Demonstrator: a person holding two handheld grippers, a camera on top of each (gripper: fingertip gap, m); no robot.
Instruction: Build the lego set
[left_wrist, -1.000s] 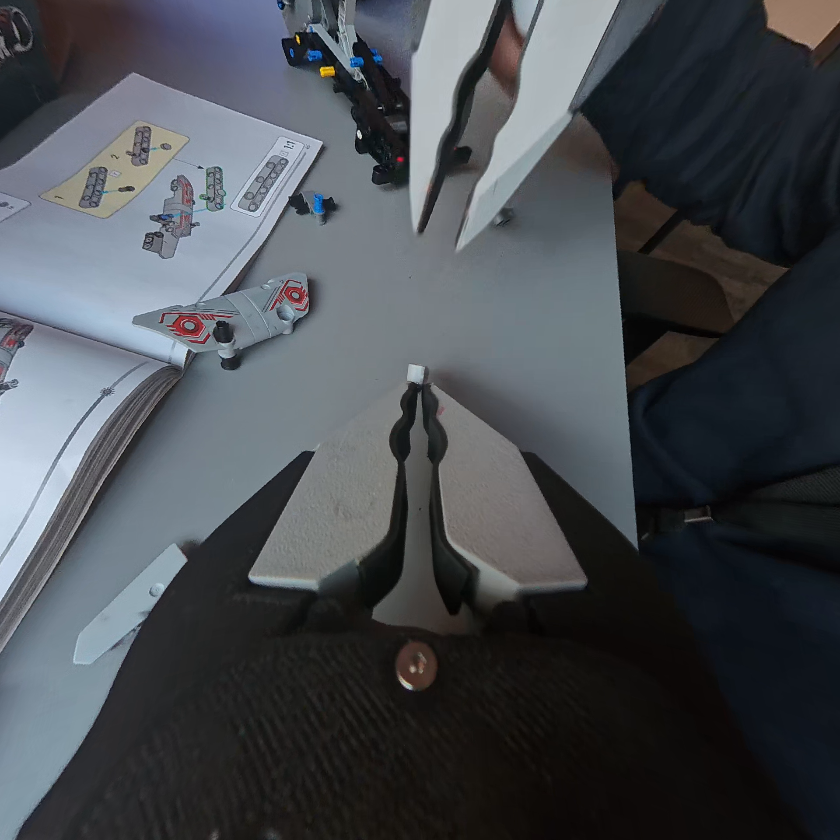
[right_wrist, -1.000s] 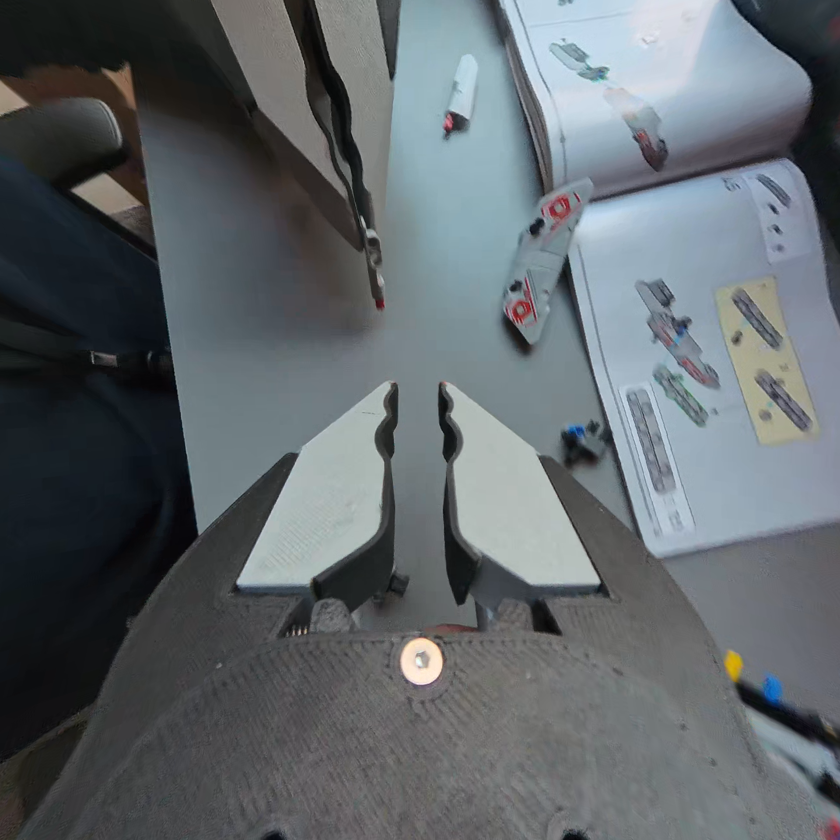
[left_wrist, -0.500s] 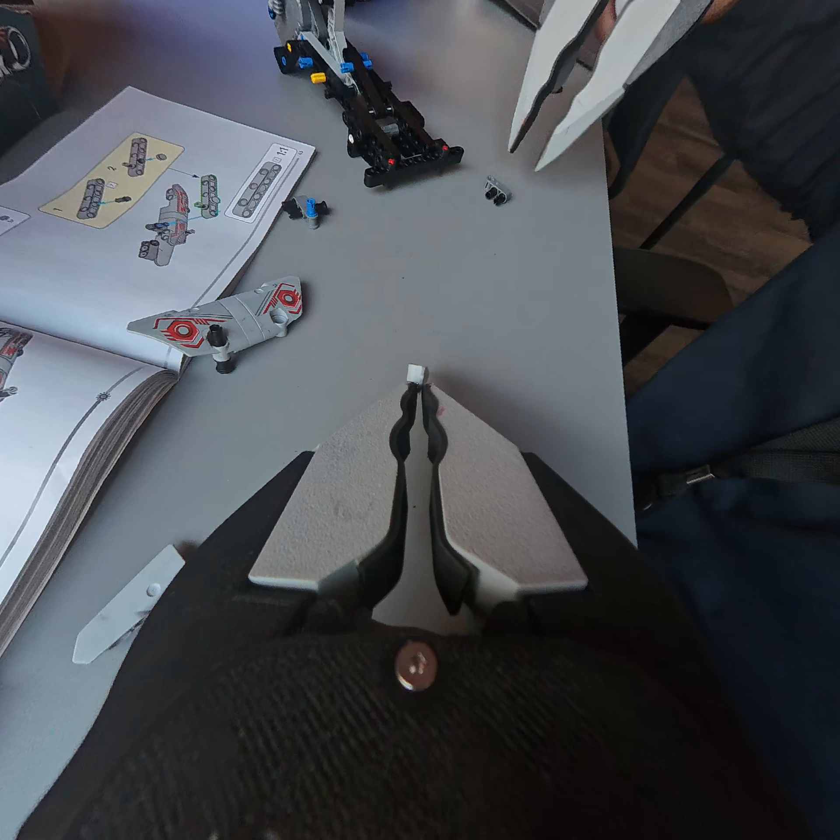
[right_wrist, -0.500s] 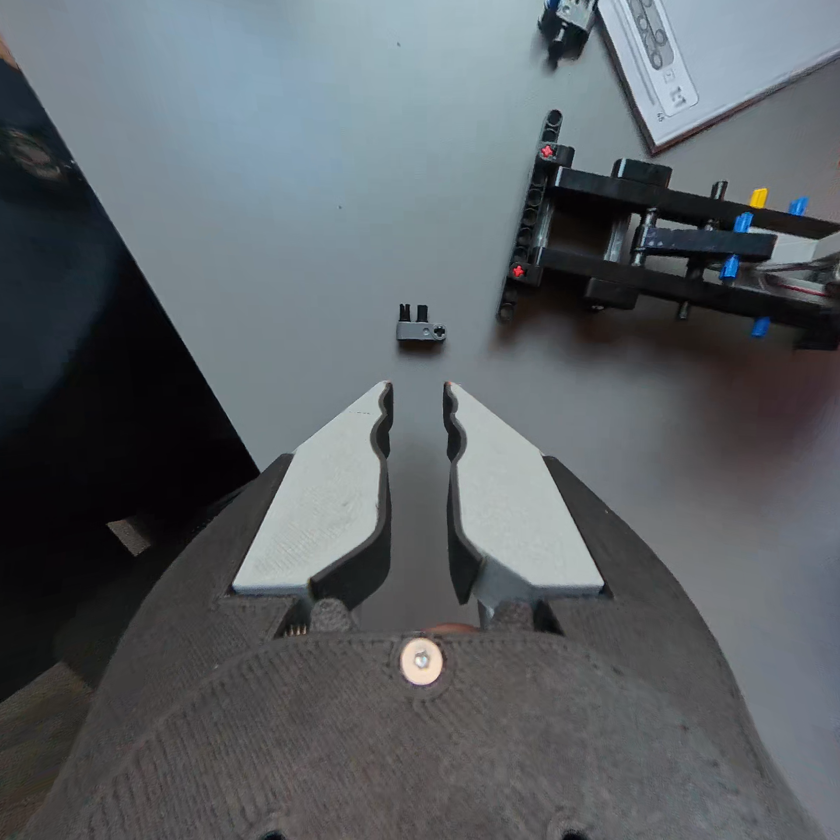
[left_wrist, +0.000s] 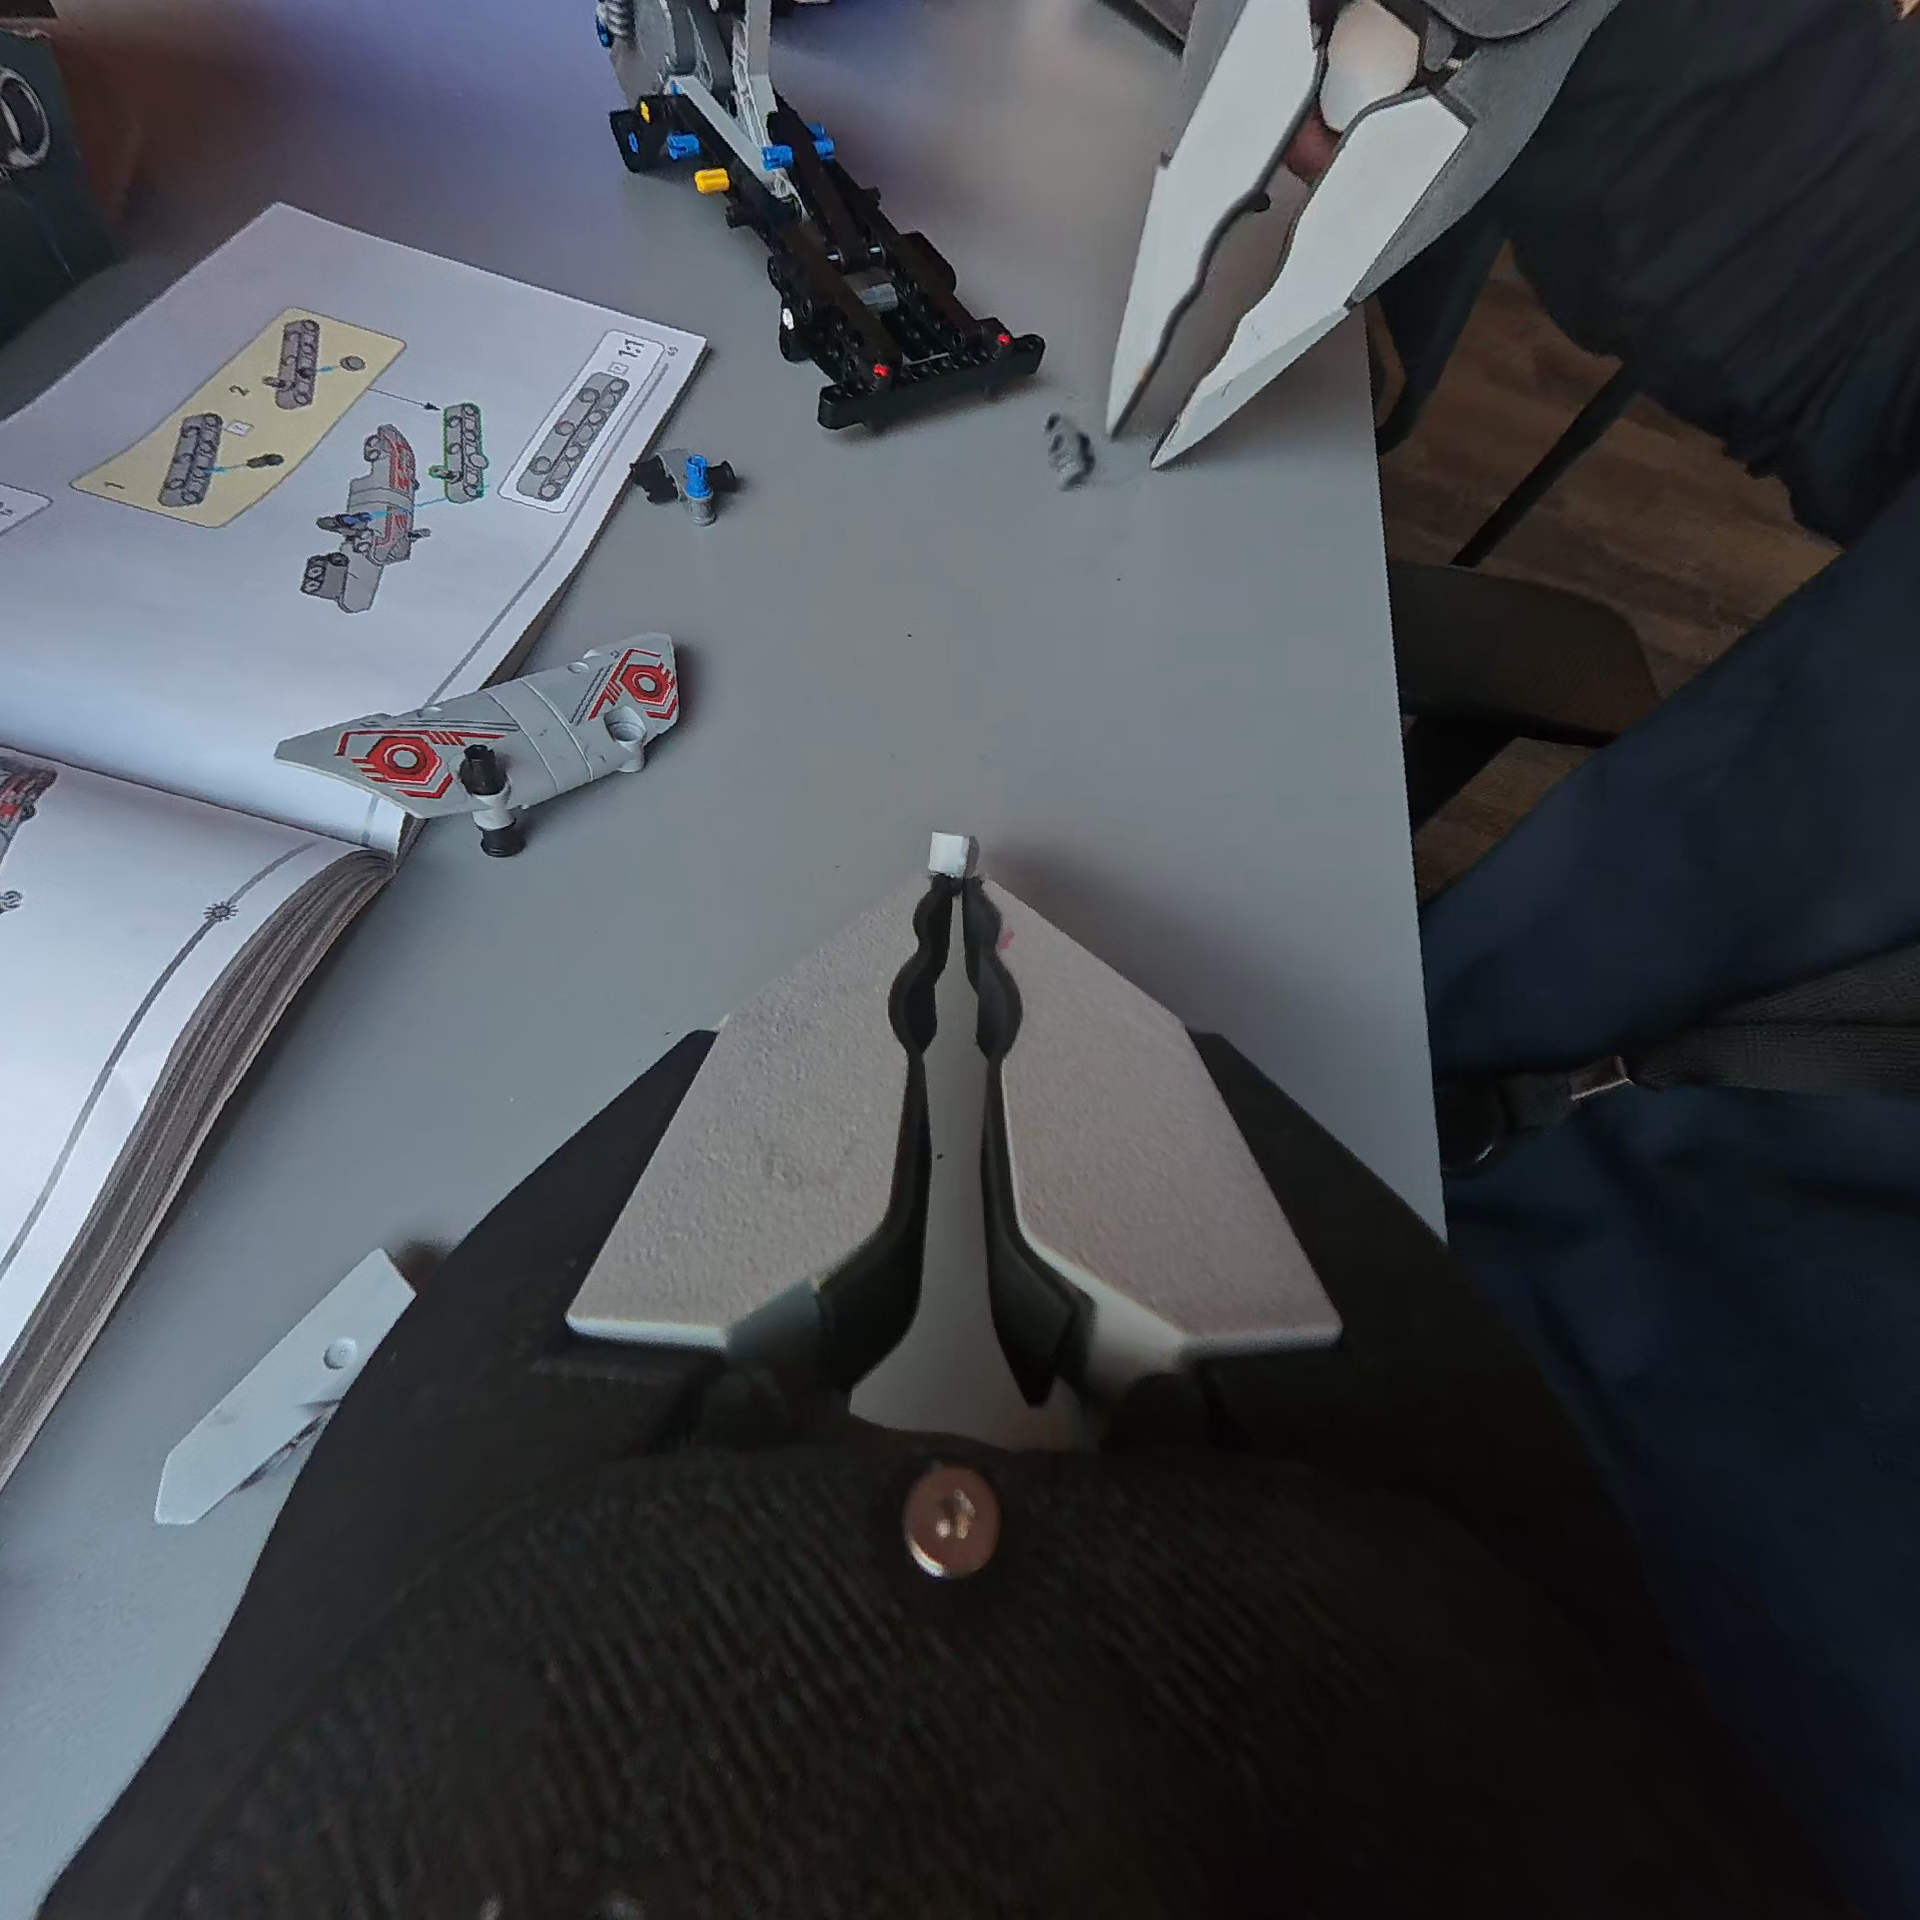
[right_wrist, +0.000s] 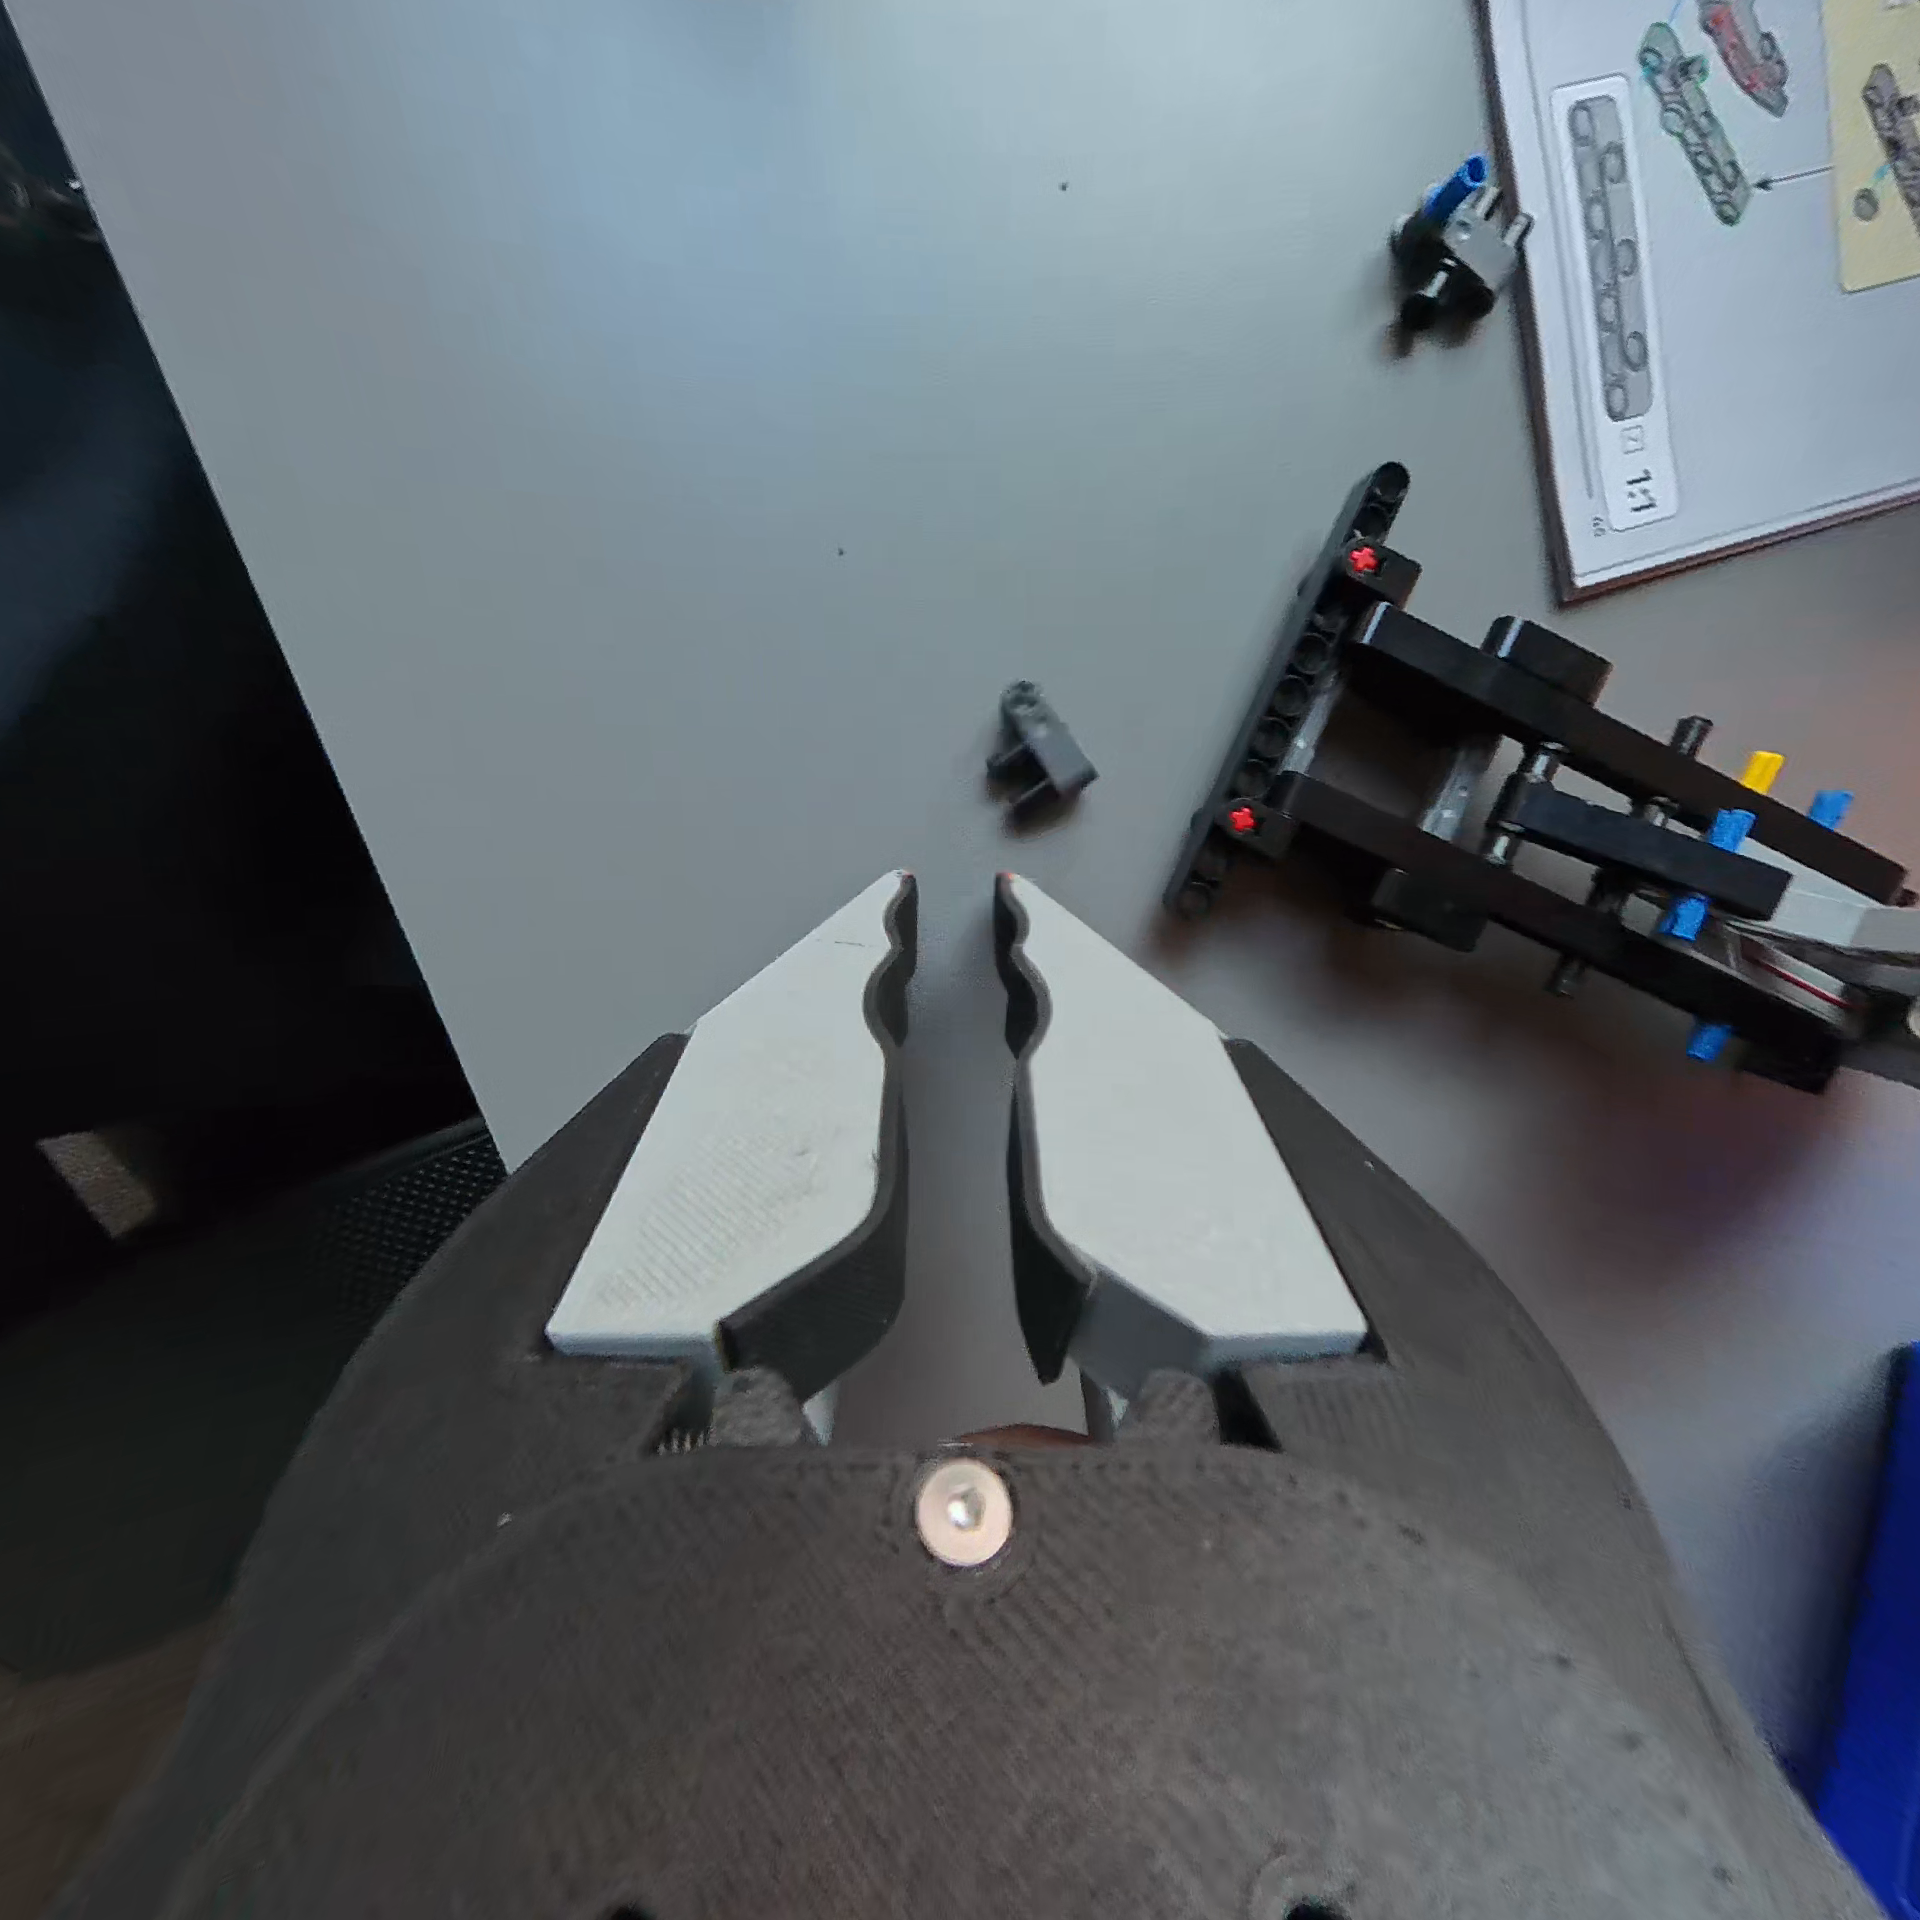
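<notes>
My left gripper is shut on a small white piece and holds it above the grey table. My right gripper is open and empty, its tips just short of a small dark grey connector lying on the table; the gripper and the connector also show in the left wrist view. The black frame model with blue, yellow and red pins lies to the right of the connector, and shows in the left view.
An open instruction booklet lies at the left. A grey panel with red markings rests by its edge. A small grey, blue and black pin cluster lies near the booklet corner. A pale grey panel lies near me. The table edge runs on the right. Some 20 cm of space lies between my two pairs of fingers.
My right gripper has swung from over the table middle to the far right edge and come down beside the dark grey connector. My left gripper has held still with the white piece.
</notes>
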